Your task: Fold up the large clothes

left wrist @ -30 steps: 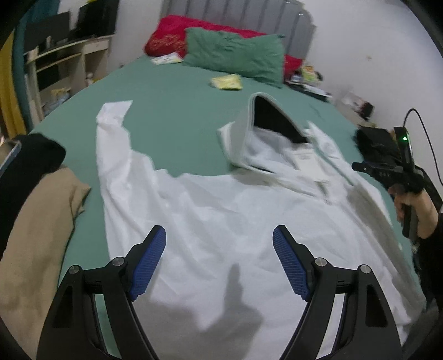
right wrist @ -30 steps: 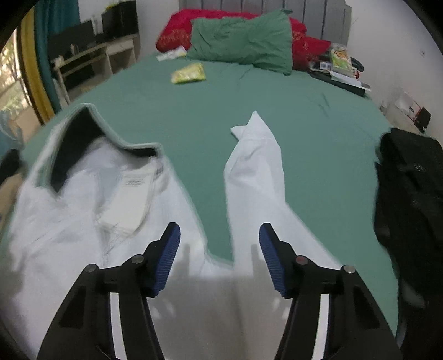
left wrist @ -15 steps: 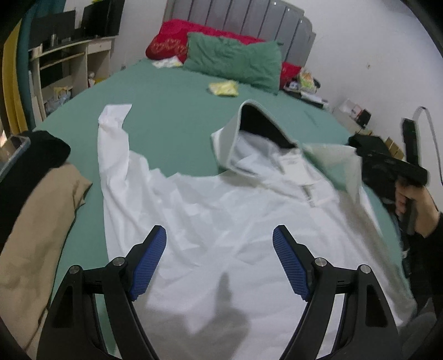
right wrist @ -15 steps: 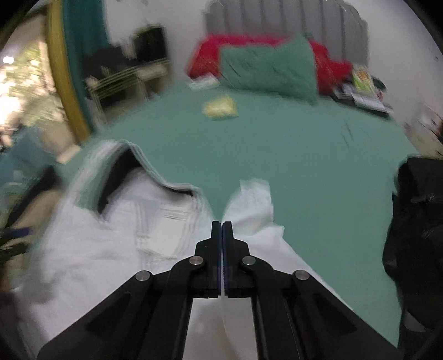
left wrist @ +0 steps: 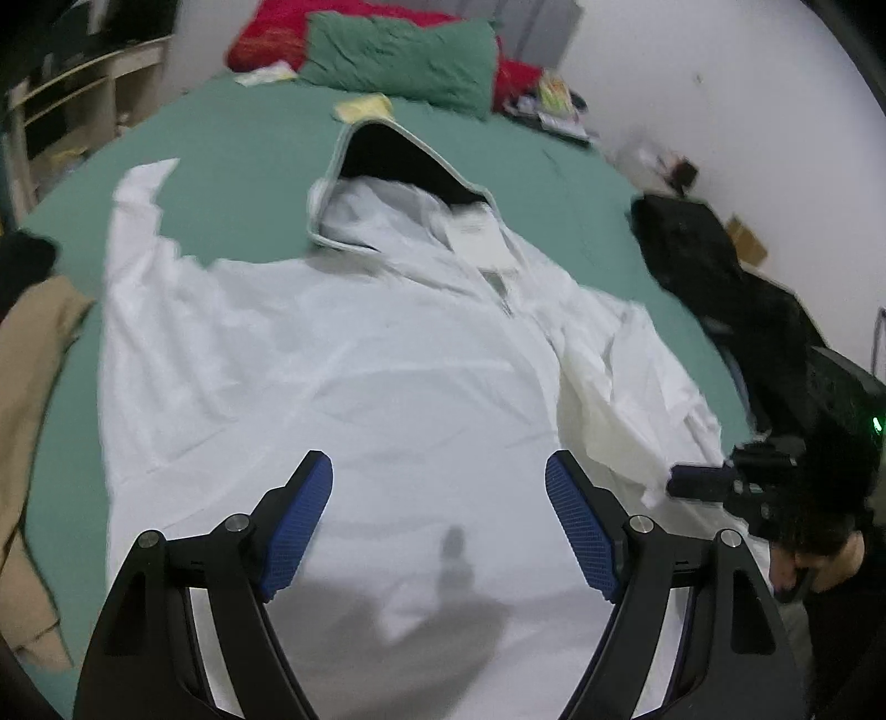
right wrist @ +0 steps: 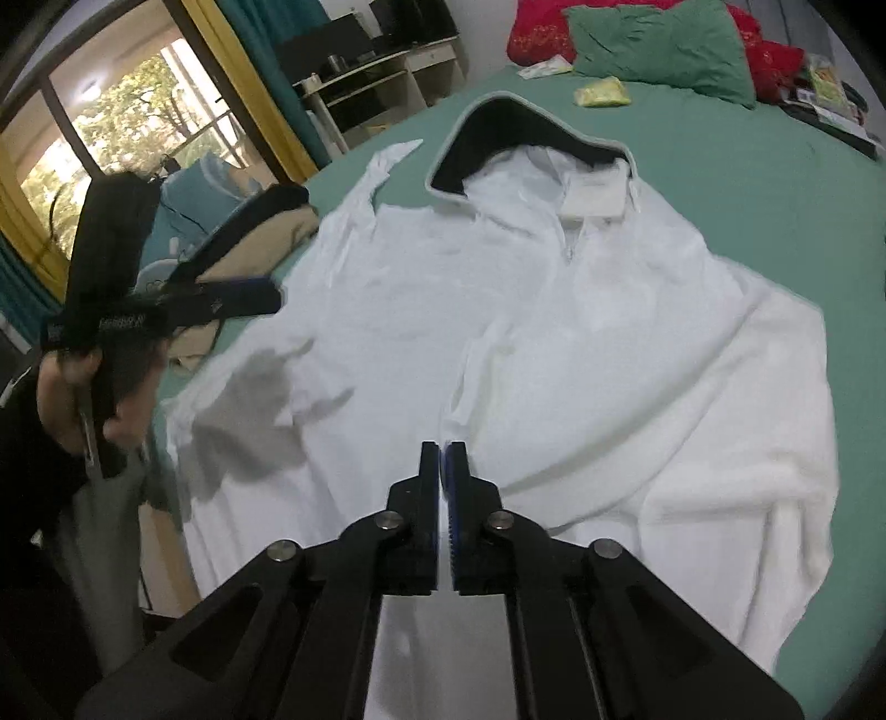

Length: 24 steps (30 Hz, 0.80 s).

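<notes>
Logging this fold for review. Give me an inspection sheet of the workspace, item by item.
Surface: green bedsheet, smooth.
Job's things: white hooded zip jacket spread flat, dark-lined hood toward the pillows; one sleeve folded across the body.
Clutter: tan garment at the bed's edge, black bag, yellow packet, green pillow, red pillow.
Grippers: left gripper open above the hem; right gripper shut on the sleeve.
Cables: thin one by the wall.
Surroundings: shelf unit, window.

Both wrist views look up the bed [left wrist: 249, 138] toward the headboard, close above the shared white hoodie [left wrist: 343, 376] [right wrist: 554, 343].
</notes>
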Each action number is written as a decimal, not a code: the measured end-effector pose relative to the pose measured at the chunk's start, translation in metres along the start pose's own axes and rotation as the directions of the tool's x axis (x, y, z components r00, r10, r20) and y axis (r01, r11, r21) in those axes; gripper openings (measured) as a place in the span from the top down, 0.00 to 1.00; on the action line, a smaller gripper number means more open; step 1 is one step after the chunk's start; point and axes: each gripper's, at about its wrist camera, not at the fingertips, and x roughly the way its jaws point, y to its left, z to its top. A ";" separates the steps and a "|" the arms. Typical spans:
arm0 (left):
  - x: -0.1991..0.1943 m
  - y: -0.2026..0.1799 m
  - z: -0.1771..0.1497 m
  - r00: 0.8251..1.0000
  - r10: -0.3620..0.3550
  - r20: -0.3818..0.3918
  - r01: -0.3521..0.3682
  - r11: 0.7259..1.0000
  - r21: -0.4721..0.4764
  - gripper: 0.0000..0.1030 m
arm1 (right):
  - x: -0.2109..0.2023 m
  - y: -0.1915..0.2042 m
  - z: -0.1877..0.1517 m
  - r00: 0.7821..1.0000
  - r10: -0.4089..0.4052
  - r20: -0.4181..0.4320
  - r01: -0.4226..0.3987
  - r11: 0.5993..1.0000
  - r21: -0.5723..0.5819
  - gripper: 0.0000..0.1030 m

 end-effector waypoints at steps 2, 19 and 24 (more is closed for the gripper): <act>0.014 -0.013 0.009 1.000 -0.002 -0.004 0.002 0.999 0.036 0.20 | -0.007 -0.008 -0.005 0.999 0.003 0.048 -0.004 1.000 0.012 0.75; 0.154 -0.095 0.058 0.992 0.021 -0.126 0.008 0.975 0.221 0.85 | -0.054 -0.153 0.002 0.917 -0.381 0.115 0.318 0.875 0.365 0.37; 0.119 -0.089 0.068 0.999 0.049 0.000 -0.049 0.984 0.173 1.00 | -0.056 -0.152 -0.001 0.921 -0.369 0.123 0.301 0.876 0.378 0.37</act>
